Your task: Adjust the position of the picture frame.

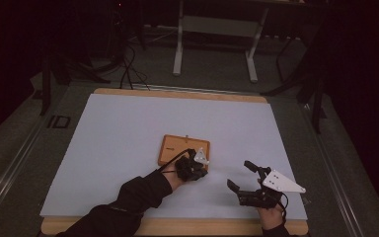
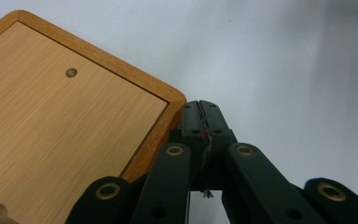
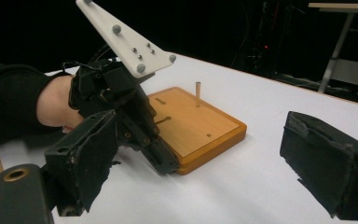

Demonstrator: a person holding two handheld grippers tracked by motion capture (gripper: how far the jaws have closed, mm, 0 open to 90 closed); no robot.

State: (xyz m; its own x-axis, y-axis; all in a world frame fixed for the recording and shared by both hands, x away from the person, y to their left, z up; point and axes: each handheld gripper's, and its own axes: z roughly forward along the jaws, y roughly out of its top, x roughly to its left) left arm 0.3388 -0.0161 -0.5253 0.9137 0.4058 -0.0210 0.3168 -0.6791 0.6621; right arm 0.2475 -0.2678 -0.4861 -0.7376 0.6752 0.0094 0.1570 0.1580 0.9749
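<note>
- Surface [image 1: 128, 128]: white sheet over a wooden top, wood edge showing at near and far sides; dark floor and a metal stand leg behind.
- Wooden board [image 1: 175, 148]: flat, orange-brown, rounded corners, raised rim; lies near the middle of the surface. One thin upright peg [image 3: 198, 94] stands on it, small holes and slots beside it.
- Left hand-held gripper [image 1: 197, 170]: jaws clenched together, nothing held between them; tips at the board's near right corner, just beside its rim, touching or not I cannot tell.
- Right hand-held gripper [image 1: 241, 175]: jaws released, spread wide, empty; over bare surface, well apart from the board, to its right.
</note>
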